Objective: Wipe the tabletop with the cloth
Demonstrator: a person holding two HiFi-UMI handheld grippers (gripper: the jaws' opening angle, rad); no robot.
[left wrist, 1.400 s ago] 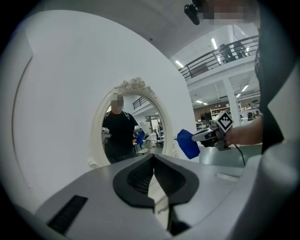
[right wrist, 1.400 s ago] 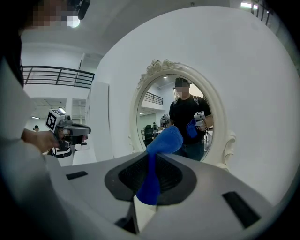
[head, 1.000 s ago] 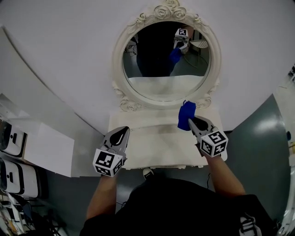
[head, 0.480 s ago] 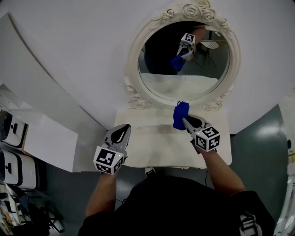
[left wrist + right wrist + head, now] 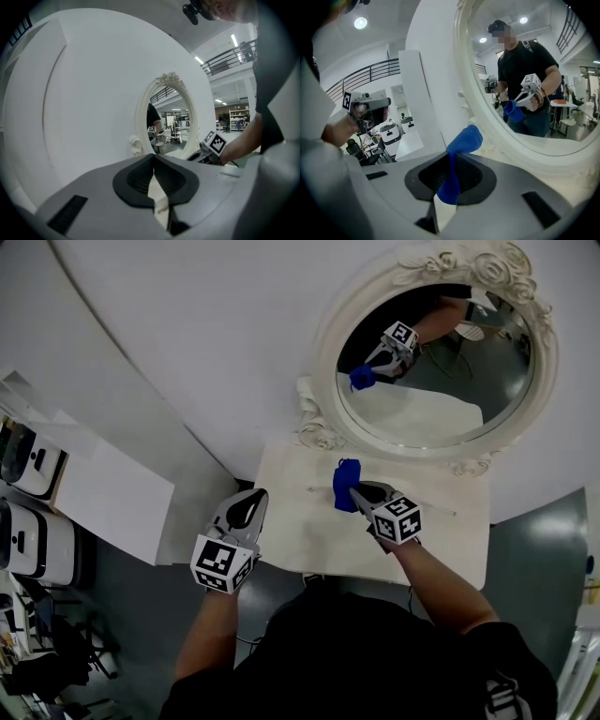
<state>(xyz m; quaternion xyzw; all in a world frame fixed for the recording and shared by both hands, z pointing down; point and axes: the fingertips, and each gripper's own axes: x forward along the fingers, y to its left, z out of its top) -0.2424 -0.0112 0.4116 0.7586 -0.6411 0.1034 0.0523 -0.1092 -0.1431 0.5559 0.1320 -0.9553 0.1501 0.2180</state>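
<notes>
Open room runs across the tabletop (image 5: 459, 531); the mirror frame (image 5: 317, 427) and wall (image 5: 187, 352) close off its far side.

**Blue cloth over the white tabletop**

The cloth (image 5: 345, 484) is small and bright blue. It is all bunched up, not spread flat. The right gripper (image 5: 353, 491) has its jaws closed tight on it. One soft lump of the cloth (image 5: 465, 139) pokes out past the jaw tips. The tabletop (image 5: 295, 512) is creamy white and flat. The cloth sits over the back part of it, near the middle. I cannot tell if the cloth touches the top.
</notes>
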